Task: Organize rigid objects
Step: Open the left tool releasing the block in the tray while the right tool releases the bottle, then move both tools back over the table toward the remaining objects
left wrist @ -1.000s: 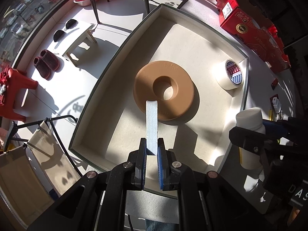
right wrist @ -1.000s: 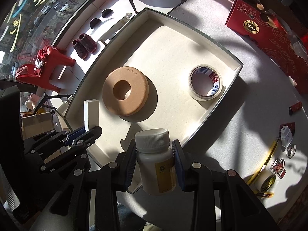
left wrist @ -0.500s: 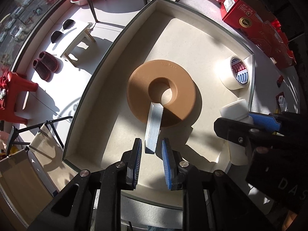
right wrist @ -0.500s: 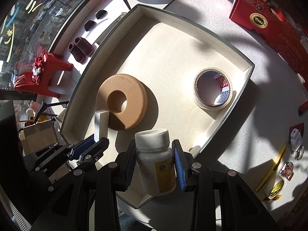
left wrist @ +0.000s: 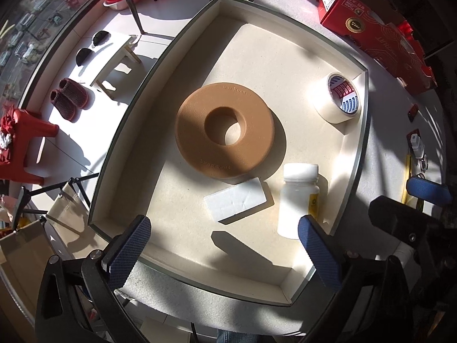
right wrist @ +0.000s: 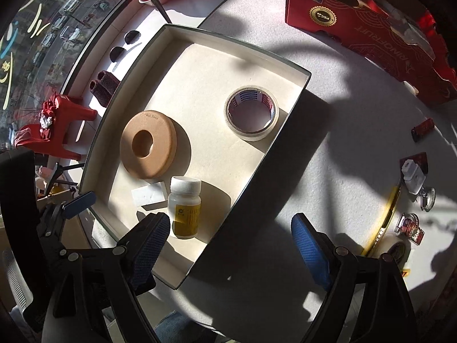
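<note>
A shallow cream tray (left wrist: 128,131) (right wrist: 288,131) holds a tan ring-shaped disc (left wrist: 222,125) (right wrist: 148,148), a roll of tape (left wrist: 338,101) (right wrist: 251,113), a flat white block (left wrist: 235,200) (right wrist: 147,194) and a white bottle (left wrist: 297,200) (right wrist: 185,208) standing upright. My left gripper (left wrist: 224,253) hangs above the tray's near end, jaws opening wide, nothing between them; the block lies flat below. My right gripper (right wrist: 228,245) is over the tray's right wall, jaws opening; the bottle stands free next to its left finger (right wrist: 145,245).
A red carton (left wrist: 374,31) (right wrist: 368,28) lies on the grey table beyond the tray. Small items, among them a white plug (right wrist: 411,175), metal clips (right wrist: 411,225) and a small red object (right wrist: 422,127), lie at the table's right. Stools and slippers are on the floor at left.
Both grippers have opened. The left one let the white block go and it now lies flat in the tray. The right one set the bottle down in the tray and moved right.
</note>
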`<state>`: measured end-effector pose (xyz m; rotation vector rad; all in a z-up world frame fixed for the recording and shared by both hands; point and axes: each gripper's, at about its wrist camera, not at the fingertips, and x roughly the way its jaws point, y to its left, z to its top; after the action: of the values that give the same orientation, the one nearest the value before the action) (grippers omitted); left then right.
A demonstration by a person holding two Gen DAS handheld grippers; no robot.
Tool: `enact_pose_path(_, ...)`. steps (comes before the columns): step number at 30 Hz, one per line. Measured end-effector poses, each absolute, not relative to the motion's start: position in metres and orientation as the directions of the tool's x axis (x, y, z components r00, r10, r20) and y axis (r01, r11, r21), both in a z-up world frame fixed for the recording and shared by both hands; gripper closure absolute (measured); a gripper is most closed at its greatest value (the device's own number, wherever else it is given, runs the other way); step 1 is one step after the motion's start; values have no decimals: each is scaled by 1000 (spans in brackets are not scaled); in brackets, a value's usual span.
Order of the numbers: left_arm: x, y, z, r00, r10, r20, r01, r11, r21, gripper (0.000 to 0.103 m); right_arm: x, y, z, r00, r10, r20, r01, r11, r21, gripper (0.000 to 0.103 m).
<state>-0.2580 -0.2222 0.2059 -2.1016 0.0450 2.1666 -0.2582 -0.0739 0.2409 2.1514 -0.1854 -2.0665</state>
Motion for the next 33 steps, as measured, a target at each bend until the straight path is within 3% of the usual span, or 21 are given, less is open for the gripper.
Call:
enact_pose_path(7, -239, -179, 219, -1, 100, -995, -245, -965, -96, 0, -193, 7, 239, 49, -166, -985, -192, -969, 153, 15)
enact_pose_path(16, -217, -62, 223, 35, 108, -993, -485, -868, -112, 0, -110, 107, 238, 37, -150, -988, -505, -856, 111, 15)
enact_pose_path(28, -262, 56, 178, -31, 44, -999, -445, -895, -26, 0, -36, 148, 231, 41, -158, -987, -566, -817, 107, 15)
enact_pose_path(33, -269, 85, 161, -24, 47, -999, -495, -868, -29, 0, -17, 158, 225, 63, -156, -986, -568, -818, 93, 15)
